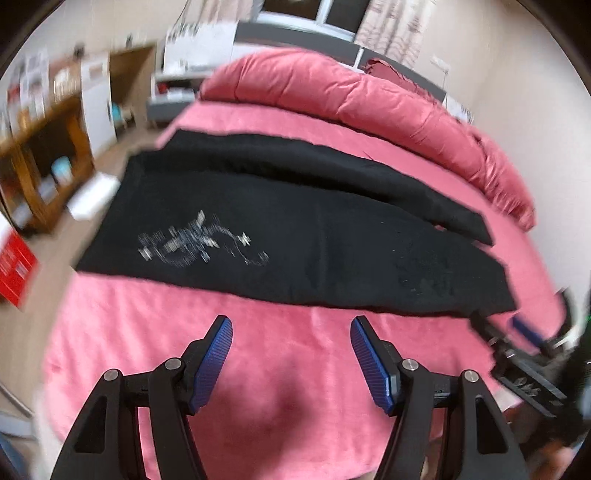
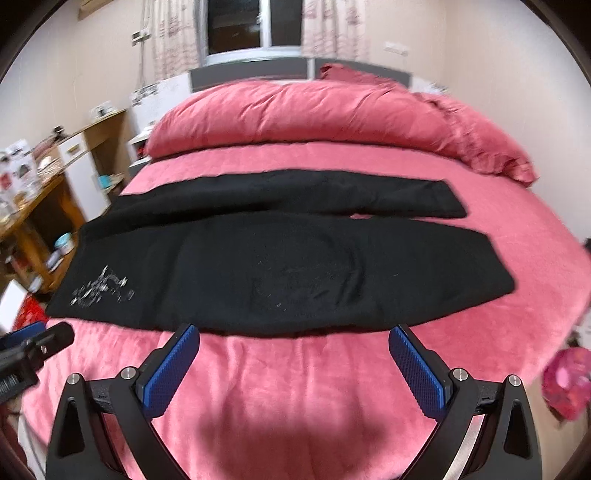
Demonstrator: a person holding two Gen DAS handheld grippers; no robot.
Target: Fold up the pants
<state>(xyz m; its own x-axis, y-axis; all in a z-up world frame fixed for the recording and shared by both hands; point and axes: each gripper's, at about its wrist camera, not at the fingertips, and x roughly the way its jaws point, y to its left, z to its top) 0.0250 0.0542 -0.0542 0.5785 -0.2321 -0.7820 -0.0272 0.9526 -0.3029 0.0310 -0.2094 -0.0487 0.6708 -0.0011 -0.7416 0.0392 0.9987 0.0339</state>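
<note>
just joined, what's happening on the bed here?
A person holds two handheld grippers over a pink bed with black pants spread flat across it, legs apart, waist end at the left with a white printed design. The left gripper and right gripper are both open and empty, hovering short of the near edge of the pants. Nothing is gripped and no fold is visible yet. A pink duvet is bunched at the head of the bed.

Pink bed (image 2: 295, 387) w/ duvet (image 2: 314, 110), wood shelf (image 1: 40, 155), window (image 2: 240, 26)
</note>
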